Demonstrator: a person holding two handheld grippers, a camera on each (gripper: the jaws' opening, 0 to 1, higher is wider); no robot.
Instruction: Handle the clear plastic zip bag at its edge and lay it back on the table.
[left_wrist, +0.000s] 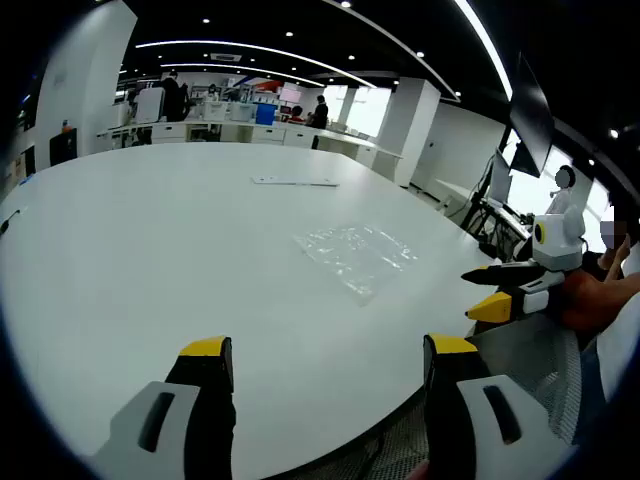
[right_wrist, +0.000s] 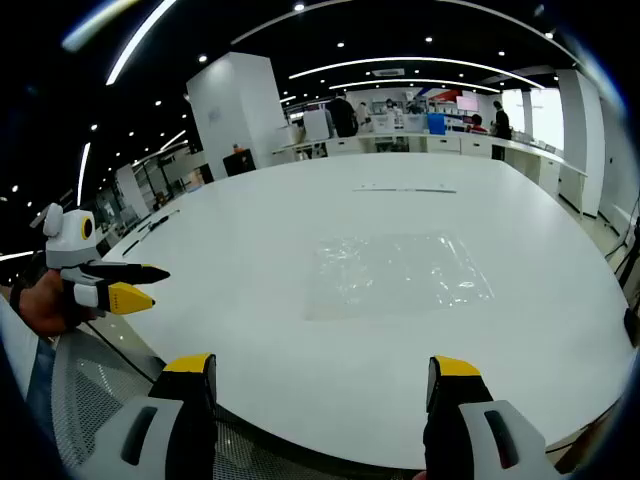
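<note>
The clear zip bag (right_wrist: 398, 272) lies flat on the white table (right_wrist: 250, 250), ahead of the right gripper (right_wrist: 325, 385) and apart from it, both it and the left gripper (left_wrist: 330, 365) being wide open and empty, so thin film may slip from the jaws.

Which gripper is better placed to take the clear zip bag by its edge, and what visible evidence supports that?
Probably the right gripper: its open jaws face the zip bag, whose near edge lies straight ahead on the table. The left gripper, also open, sees the bag off to one side.
</note>
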